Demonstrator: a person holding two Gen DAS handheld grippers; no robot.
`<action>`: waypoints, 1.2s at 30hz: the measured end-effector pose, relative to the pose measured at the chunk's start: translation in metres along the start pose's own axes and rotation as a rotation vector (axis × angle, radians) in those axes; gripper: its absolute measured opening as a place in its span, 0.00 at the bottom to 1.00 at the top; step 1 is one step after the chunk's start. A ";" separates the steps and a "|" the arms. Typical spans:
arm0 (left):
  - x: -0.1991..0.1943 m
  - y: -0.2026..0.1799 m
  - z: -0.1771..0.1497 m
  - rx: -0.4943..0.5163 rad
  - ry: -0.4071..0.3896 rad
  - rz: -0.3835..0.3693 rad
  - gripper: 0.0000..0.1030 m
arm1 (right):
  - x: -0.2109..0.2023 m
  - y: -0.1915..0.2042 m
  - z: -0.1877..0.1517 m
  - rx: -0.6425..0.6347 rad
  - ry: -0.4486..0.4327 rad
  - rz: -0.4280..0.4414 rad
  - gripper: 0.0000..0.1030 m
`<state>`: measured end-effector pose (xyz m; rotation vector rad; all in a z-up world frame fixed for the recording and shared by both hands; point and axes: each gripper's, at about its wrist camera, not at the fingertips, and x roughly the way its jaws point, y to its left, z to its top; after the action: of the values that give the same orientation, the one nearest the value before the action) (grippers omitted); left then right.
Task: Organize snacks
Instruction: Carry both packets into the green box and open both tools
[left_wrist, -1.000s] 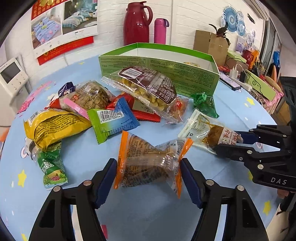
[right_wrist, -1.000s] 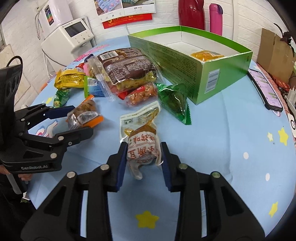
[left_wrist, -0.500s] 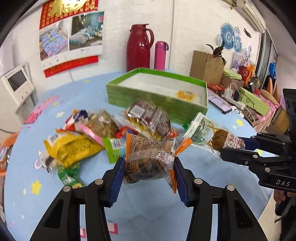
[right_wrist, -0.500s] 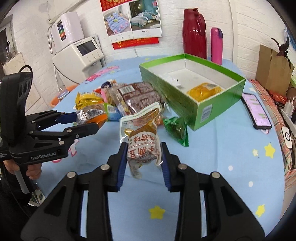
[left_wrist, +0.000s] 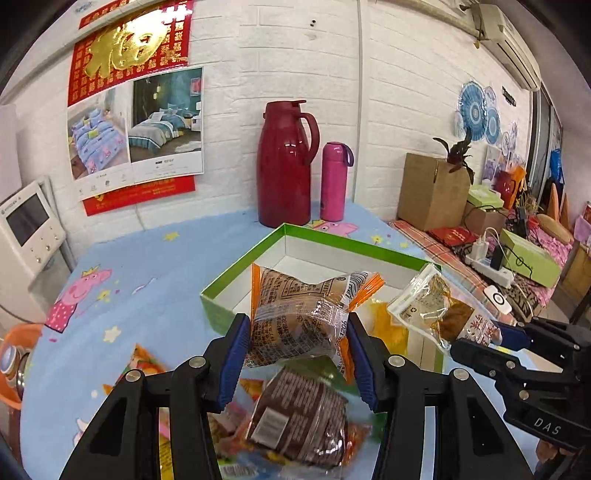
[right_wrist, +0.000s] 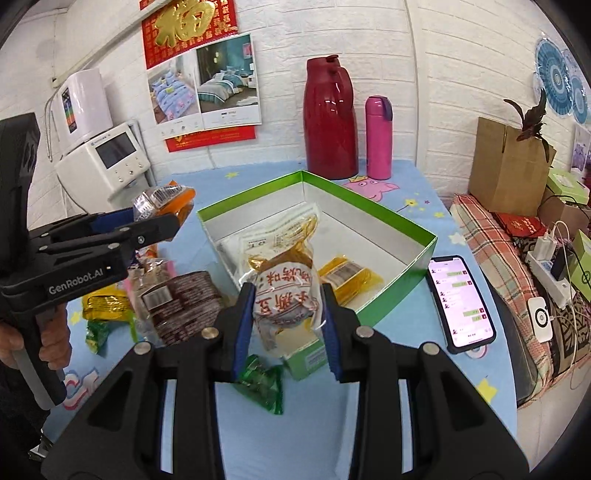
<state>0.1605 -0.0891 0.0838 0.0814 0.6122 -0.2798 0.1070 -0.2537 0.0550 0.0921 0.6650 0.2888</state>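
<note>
The left gripper clamps a crinkly clear packet with orange crimped ends, held above the table in front of the green cardboard box. The right gripper pinches a glossy clear pouch with red characters over the box's near wall. Inside the white-lined box lies a flat yellow packet, partly hidden by the pouch. A brown-printed bag rests on the blue cartoon tablecloth; the snacks beneath it are blurred.
</note>
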 end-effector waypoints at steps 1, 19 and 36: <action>0.007 -0.001 0.004 0.001 0.001 0.005 0.51 | 0.006 -0.003 0.003 -0.001 0.004 -0.007 0.35; 0.087 -0.002 0.024 0.025 0.045 0.050 0.52 | 0.087 -0.028 0.018 -0.001 0.106 -0.029 0.35; 0.048 0.003 0.021 0.008 -0.048 0.090 1.00 | 0.055 -0.021 0.016 -0.015 0.018 -0.030 0.81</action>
<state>0.2112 -0.1007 0.0734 0.1091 0.5581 -0.1966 0.1630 -0.2578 0.0306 0.0649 0.6809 0.2657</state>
